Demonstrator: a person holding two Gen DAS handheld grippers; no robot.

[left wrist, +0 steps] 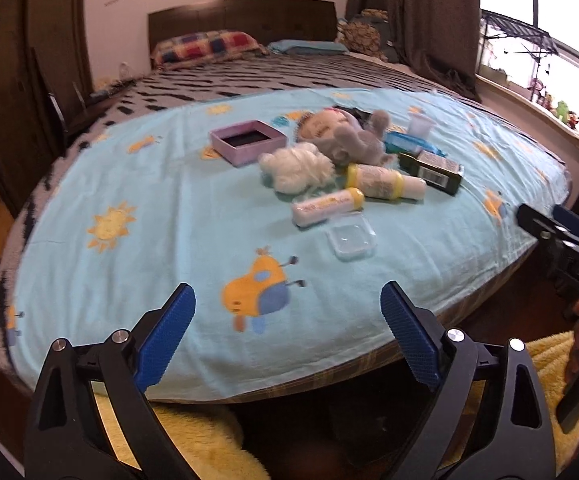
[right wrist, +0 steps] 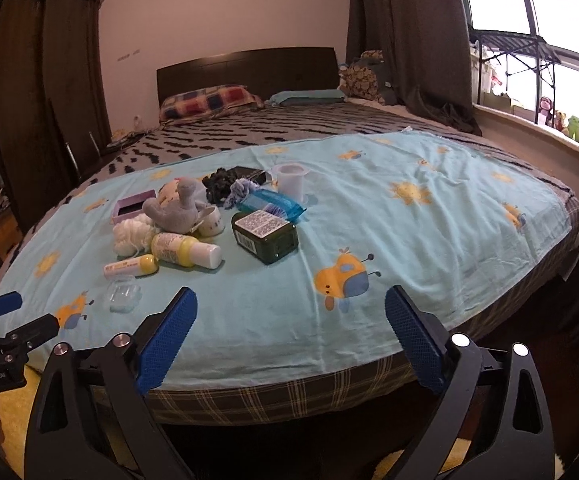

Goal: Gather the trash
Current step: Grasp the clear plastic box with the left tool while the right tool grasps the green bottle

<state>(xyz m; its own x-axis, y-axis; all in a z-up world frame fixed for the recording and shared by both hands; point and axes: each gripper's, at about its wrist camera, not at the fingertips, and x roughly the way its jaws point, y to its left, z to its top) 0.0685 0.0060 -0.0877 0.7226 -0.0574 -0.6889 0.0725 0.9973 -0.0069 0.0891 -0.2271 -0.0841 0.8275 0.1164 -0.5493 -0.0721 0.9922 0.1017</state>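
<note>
A pile of items lies on a light blue sheet on the bed: a clear plastic lid, a small tube, a yellow-capped bottle, a dark green box, a white puff, a grey plush toy and a purple box. The same pile shows in the right wrist view, with the green box and bottle. My left gripper is open and empty at the bed's near edge. My right gripper is open and empty too.
A blue wipes pack and a white cup lie behind the pile. A yellow fluffy rug lies on the floor below. Pillows and a headboard are at the far end. A window sill with toys is on the right.
</note>
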